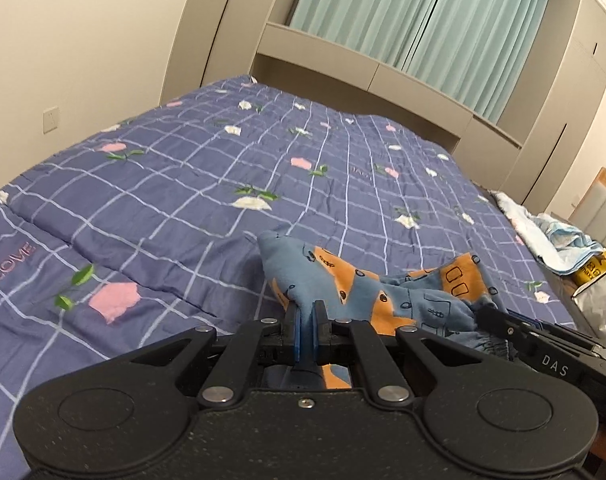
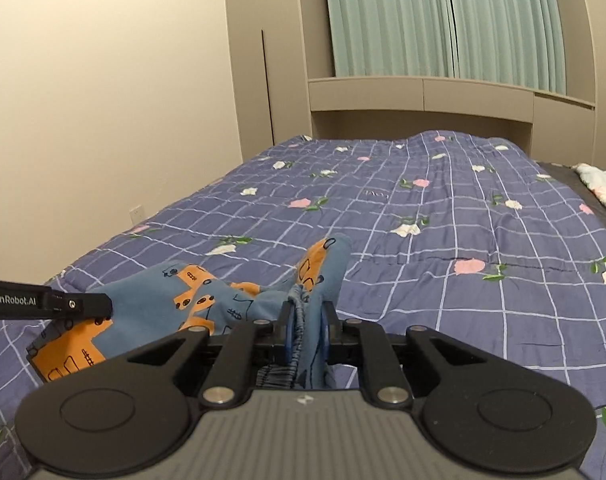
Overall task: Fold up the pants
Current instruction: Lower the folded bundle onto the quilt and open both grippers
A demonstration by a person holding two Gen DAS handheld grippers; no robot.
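The left gripper [image 1: 306, 312] is closed, its two blue-padded fingers [image 1: 297, 334] pinching a fold of the pants [image 1: 367, 288] — small blue children's pants with orange patches and black doodle prints. The right gripper [image 2: 307, 316] is likewise clamped on the pants [image 2: 175, 300], with the gathered elastic waistband bunched between its fingers. In the left wrist view the right tool reaches in from the right edge, its tip touching the cloth; in the right wrist view the left tool comes in from the left edge and meets the fabric there. The pants hang crumpled between the two tools, just above or on the bed — which of the two cannot be told. The quilt [image 1: 183, 184] under them is purple-blue with a white grid and pink and white flowers. Beyond the bed stand beige cabinets [image 2: 423, 96] and pale green curtains [image 2: 443, 20]. A light towel [image 1: 543, 236] lies at the bed's right edge.
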